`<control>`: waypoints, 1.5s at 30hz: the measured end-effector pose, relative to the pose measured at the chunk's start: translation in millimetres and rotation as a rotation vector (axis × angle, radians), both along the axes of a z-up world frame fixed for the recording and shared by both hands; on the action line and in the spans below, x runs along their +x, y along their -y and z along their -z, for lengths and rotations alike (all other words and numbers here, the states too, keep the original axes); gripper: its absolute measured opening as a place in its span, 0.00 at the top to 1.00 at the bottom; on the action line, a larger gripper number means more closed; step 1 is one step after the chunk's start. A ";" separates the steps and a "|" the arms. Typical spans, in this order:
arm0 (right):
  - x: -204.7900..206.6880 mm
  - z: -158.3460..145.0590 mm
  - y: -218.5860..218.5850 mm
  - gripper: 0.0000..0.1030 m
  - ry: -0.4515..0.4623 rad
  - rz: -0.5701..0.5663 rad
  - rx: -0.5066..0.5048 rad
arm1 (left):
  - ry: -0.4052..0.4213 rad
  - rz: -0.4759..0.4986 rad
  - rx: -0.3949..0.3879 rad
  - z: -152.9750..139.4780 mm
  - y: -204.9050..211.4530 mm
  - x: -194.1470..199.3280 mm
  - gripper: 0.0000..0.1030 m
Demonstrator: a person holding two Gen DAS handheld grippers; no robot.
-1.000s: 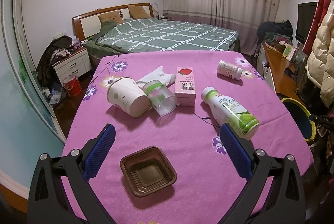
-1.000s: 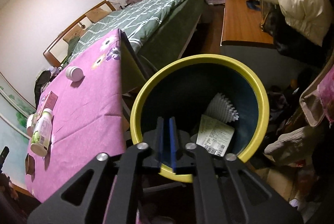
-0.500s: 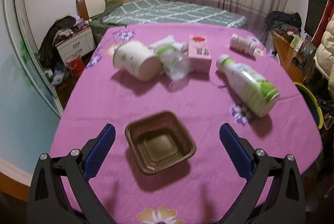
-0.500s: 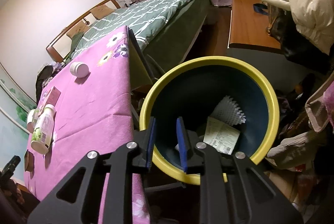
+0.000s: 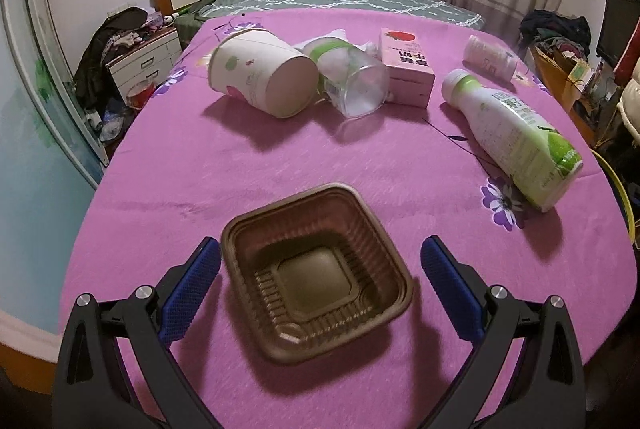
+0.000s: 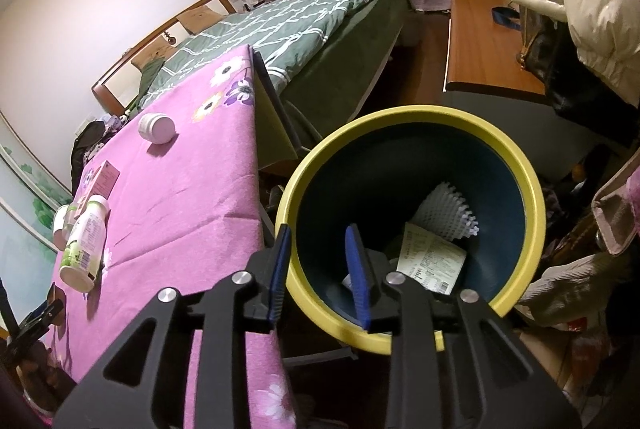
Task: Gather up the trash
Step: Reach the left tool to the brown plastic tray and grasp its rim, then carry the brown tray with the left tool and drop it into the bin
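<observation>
Left wrist view: left gripper [image 5: 320,269] spread wide, jaws released, nothing held. Brown plastic tray [image 5: 316,271] sits between the two blue pads, upright on the pink tablecloth [image 5: 180,169]; left pad just beside its near-left corner, right pad a bit apart from its right edge. No contact that I can confirm. Beyond it, still on the table: paper cup [image 5: 264,69] on its side, clear plastic cup [image 5: 352,77] tipped over and touching it, pink carton [image 5: 406,65] lying flat, crumpled tissue [image 5: 332,37] behind the cups, white-green bottle [image 5: 516,141] on its side near the right edge, small white jar [image 5: 490,55] far right. Seven pieces left on the cloth, by my count.

Right wrist view: right gripper [image 6: 318,265] over the near rim of the yellow bin [image 6: 520,165], jaws part-open w/ nothing between them (looks like a drop-off posture, but that's a guess). Inside the bin: white ridged cup-like item [image 6: 446,215], printed paper slip [image 6: 432,261], maybe sth. pale under the right finger, too hidden to name. Same bottle and jar visible on the table from this side.

Progress est.: early. A few items in the bin, most of the trash uncollected. Tray appears next in line for the left side; the bin stands off the table's right edge, so each piece needs carrying across.
</observation>
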State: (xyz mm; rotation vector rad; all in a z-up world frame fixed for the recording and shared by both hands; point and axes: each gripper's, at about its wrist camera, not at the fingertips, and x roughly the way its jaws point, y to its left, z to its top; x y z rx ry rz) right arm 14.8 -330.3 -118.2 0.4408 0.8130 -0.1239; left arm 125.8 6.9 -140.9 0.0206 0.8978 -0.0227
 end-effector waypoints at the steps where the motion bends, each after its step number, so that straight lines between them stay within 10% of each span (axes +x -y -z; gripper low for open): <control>1: 0.0 0.0 -0.1 0.74 0.000 0.000 -0.001 | -0.001 0.001 0.004 0.6 1.2 2.0 0.05; 11: -1.7 0.3 4.0 0.74 0.002 0.007 0.001 | -0.015 0.014 -0.003 4.4 5.6 26.5 0.29; 25: -12.7 -4.4 14.9 0.74 0.016 0.045 -0.017 | 0.088 0.165 -0.007 -44.1 62.6 56.1 0.32; 45: -78.4 -23.6 52.8 0.73 0.048 0.180 -0.169 | 0.112 0.745 -0.105 -99.4 351.4 77.0 0.32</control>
